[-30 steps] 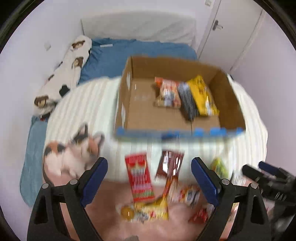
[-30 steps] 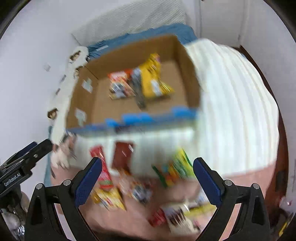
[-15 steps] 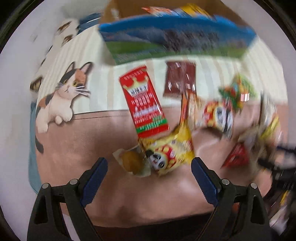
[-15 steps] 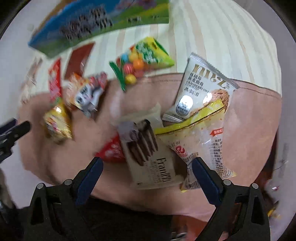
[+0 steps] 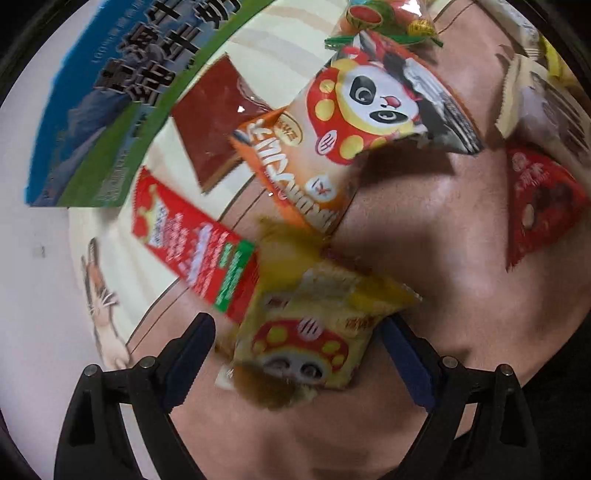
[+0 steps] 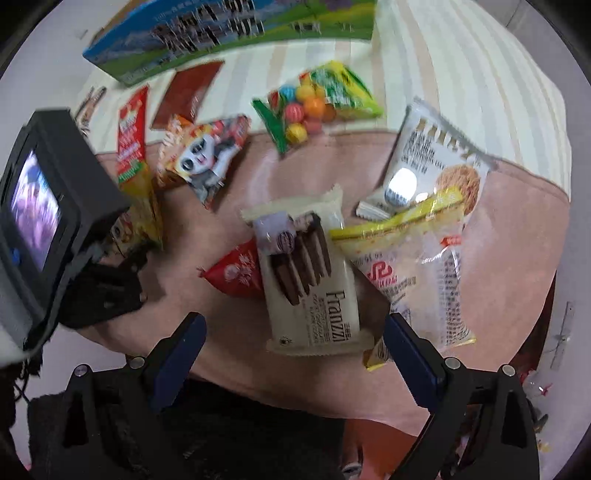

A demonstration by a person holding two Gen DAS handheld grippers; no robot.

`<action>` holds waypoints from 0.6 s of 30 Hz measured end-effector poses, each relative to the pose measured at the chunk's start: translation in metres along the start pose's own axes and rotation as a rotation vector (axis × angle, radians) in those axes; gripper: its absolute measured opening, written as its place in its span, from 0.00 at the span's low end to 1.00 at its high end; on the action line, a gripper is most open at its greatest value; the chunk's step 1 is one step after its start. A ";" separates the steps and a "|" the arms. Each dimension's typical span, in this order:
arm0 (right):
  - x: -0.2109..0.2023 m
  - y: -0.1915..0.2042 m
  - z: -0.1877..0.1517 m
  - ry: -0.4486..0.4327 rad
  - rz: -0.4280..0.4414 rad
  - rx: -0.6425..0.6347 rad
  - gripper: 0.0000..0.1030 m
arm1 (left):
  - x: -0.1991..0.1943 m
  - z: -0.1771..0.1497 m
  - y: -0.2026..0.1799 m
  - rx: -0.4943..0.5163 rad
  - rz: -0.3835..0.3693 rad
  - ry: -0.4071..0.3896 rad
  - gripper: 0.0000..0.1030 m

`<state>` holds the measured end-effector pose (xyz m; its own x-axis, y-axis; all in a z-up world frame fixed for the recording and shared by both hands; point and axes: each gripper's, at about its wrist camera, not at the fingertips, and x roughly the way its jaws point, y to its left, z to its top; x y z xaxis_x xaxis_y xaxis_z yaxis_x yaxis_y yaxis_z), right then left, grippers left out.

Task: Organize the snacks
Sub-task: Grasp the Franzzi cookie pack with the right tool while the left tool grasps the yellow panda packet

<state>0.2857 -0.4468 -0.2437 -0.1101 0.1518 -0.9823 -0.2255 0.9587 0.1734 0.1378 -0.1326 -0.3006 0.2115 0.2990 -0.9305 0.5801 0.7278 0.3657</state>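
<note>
1. Two grippers hang over snacks scattered on a pink blanket (image 6: pixel 229 206).
2. The left gripper (image 5: pixel 299 350) has its jaws spread apart, with a yellow panda packet (image 5: pixel 314 325) between them.
3. The right gripper (image 6: pixel 295 343) is spread too, just above the Franzzi wafer packet (image 6: pixel 310 280).
4. The blue-green box (image 6: pixel 229 33) stands well beyond, on striped bedding.

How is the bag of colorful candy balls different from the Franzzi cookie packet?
The candy ball bag has a see-through part showing round colorful balls with green trim; the Franzzi packet is cream with pictured brown wafer sticks. The bag lies farther off near the striped cloth; the packet lies between the right tongs. Both lie flat, sealed.
</note>
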 end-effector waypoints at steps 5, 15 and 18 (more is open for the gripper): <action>0.014 -0.005 0.000 0.008 -0.022 0.019 0.96 | 0.006 0.003 0.045 -0.294 -0.211 0.042 0.59; 0.046 -0.005 0.015 -0.014 -0.101 0.028 0.84 | 0.052 -0.038 0.110 -0.843 -0.624 0.172 0.60; 0.062 0.003 0.015 0.005 -0.105 0.036 0.63 | 0.052 -0.035 0.102 -0.792 -0.594 0.167 0.60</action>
<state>0.2928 -0.4309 -0.3053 -0.0926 0.0492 -0.9945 -0.2010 0.9773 0.0671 0.1807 -0.0212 -0.3109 -0.0911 -0.2077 -0.9739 -0.1477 0.9700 -0.1930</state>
